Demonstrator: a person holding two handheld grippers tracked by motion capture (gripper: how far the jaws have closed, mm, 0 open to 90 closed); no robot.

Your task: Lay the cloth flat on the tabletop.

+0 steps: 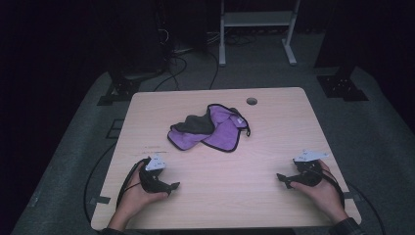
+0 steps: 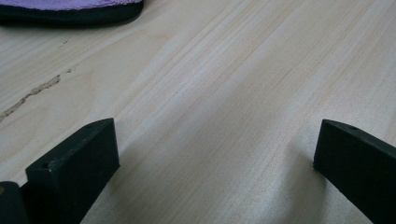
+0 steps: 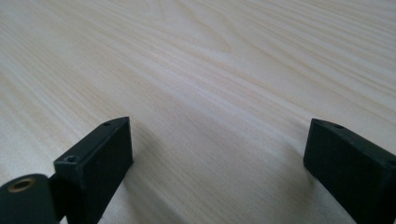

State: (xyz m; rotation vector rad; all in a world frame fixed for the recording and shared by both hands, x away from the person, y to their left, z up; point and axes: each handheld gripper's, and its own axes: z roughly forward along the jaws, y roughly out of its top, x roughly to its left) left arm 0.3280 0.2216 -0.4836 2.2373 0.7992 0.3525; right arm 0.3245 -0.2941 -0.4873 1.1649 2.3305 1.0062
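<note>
- Cloth first: a purple towel with dark trim and a grey patch lies crumpled in a heap on the wooden table, just on the near side of the small round hole in the tabletop.
- Left gripper sits on the table well short of the cloth, toward the near left corner, held in the person's hand. Its own view shows both black jaws spread wide with bare wood between them, and the cloth's dark hem peeking in at the far top edge.
- Right gripper rests well apart from the cloth too, over at the near right, jaws likewise parted, nothing but wood grain between them.
- Progress check: by my reading, nothing has started. The cloth is untouched and bunched, no corner pinched, no edge laid flat.
- What's left looks like everything: reach in, take hold of the fabric, then spread or fold it.
</note>
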